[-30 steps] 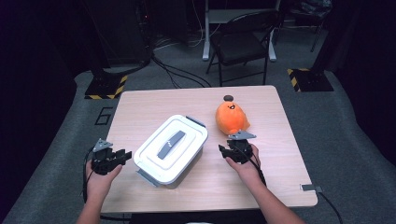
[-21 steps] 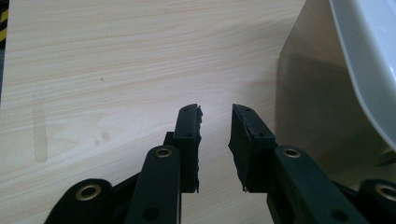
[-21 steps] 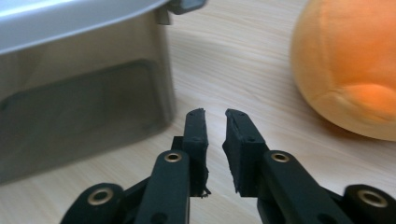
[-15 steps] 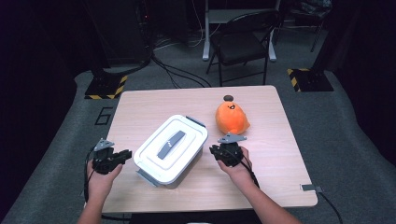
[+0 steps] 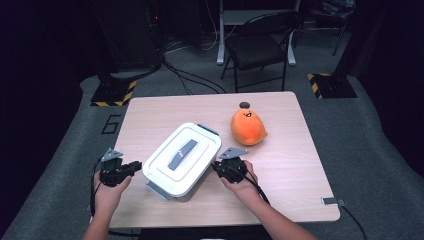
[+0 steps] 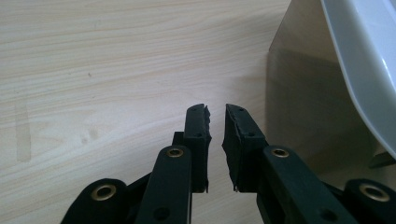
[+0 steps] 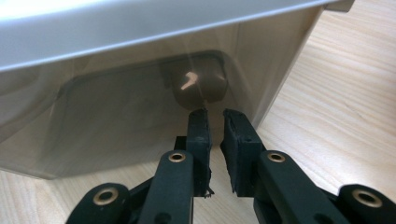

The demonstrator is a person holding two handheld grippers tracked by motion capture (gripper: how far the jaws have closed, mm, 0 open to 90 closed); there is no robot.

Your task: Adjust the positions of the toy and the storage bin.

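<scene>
1. My right gripper [image 5: 222, 169] has slid in toward the white lidded box [image 5: 182, 157] since a second ago; my left gripper [image 5: 131, 167] stayed put. Both now flank it, ready for work on the box.
2. Both pairs of jaws have just closed, nearly together and empty. The box wall stands just ahead of my right fingertips [image 7: 198, 122]; whether they touch it I cannot tell.
3. It lies beside my left fingertips [image 6: 196, 121].

Lidded white plastic box [image 5: 182, 159], skewed, mid-table

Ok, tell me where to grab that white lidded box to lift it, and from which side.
Take the white box under its lid rim on the two long sides, one tool per side. It lies at a slant between the left tool and right tool, both shut with nothing between the jaws, so each would likely need to open first. The rim overhangs the wall, giving a ledge to hook under.
</scene>
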